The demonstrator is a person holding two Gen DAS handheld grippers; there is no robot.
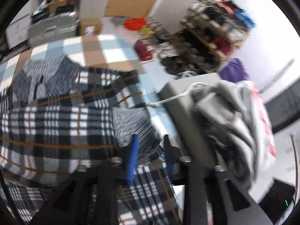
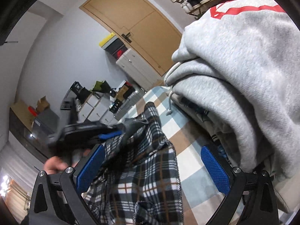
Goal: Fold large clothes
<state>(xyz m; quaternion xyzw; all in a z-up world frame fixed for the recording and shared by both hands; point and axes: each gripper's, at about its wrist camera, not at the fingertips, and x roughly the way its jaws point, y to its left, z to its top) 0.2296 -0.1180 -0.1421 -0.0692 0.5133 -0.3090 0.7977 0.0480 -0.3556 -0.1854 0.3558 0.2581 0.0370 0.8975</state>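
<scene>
The plaid garment, black, white and grey with thin brown lines, lies spread over a checked cloth of blue, white and tan squares; a grey marled lining shows at its collar and along a turned-back flap. In the left wrist view the left gripper stands directly over this flap, its two blue pads set a short way apart with the marled fabric lying between and beneath them; the picture is blurred, and the pads do not appear to press on the cloth. In the right wrist view the same gripper appears as a dark body with a blue pad at the far edge of the garment, with a bare hand low at the left beside it. The right gripper has its blue pads spread wide; a bunched fold of the plaid garment rises between them, touching or very nearly touching the left pad and well clear of the right one, so nothing is clamped. Just to the right of both grippers a grey hooded sweatshirt with red lettering and a white drawcord sits in a pile apart from the plaid garment.
</scene>
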